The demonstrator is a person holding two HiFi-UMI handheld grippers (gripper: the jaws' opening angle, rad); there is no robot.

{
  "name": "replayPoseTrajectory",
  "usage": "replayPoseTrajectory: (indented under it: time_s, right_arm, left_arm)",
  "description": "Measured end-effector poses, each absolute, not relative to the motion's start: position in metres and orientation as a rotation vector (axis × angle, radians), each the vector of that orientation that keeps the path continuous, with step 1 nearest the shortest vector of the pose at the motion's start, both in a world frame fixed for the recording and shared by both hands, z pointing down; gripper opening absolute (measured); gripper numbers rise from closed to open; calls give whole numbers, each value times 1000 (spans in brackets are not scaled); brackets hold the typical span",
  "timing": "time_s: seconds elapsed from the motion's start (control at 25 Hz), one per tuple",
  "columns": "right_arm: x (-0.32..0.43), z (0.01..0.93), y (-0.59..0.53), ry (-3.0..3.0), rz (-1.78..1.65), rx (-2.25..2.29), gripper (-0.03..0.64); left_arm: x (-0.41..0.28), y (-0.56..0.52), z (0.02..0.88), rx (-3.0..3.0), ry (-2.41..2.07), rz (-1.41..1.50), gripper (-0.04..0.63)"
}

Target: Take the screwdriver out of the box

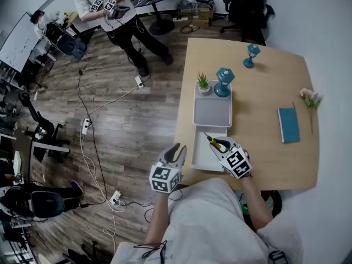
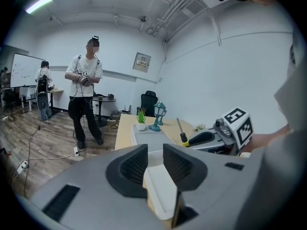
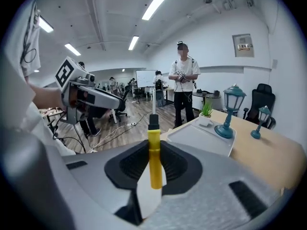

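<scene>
A screwdriver point(image 1: 211, 141) with a yellow and black handle is clamped between the jaws of my right gripper point(image 1: 218, 144), its shaft pointing away and up. It hangs just above a shallow white box point(image 1: 202, 157) at the table's near left edge. In the right gripper view the yellow handle point(image 3: 154, 150) stands upright between the pads, clear of the table. My left gripper point(image 1: 177, 152) hovers beside the table's left edge, open and with nothing in it. In its own view the box point(image 2: 160, 193) lies below the parted jaws, and the screwdriver point(image 2: 181, 131) shows to the right.
A grey-white tray point(image 1: 212, 111) lies beyond the box, with a small potted plant point(image 1: 203, 83) and a teal lamp point(image 1: 223, 81) at its far end. A second lamp point(image 1: 252, 55), a teal notebook point(image 1: 288, 124) and a flower point(image 1: 311, 98) are further right. A person point(image 1: 118, 15) stands on the floor.
</scene>
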State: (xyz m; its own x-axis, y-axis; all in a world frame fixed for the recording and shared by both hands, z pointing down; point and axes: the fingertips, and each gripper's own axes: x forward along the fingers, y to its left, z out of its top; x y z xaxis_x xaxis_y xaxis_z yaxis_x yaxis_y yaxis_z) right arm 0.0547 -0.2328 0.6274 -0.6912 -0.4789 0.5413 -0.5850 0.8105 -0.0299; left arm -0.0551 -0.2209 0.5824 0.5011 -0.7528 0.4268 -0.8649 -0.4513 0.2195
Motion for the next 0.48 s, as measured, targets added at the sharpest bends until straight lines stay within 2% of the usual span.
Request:
replayPoseTrajectory:
  time_s: [0.48]
  right_arm:
    - [66, 606, -228, -2608, 463, 1026, 77]
  left_arm:
    - [-48, -222, 573, 2372, -1328, 345, 91]
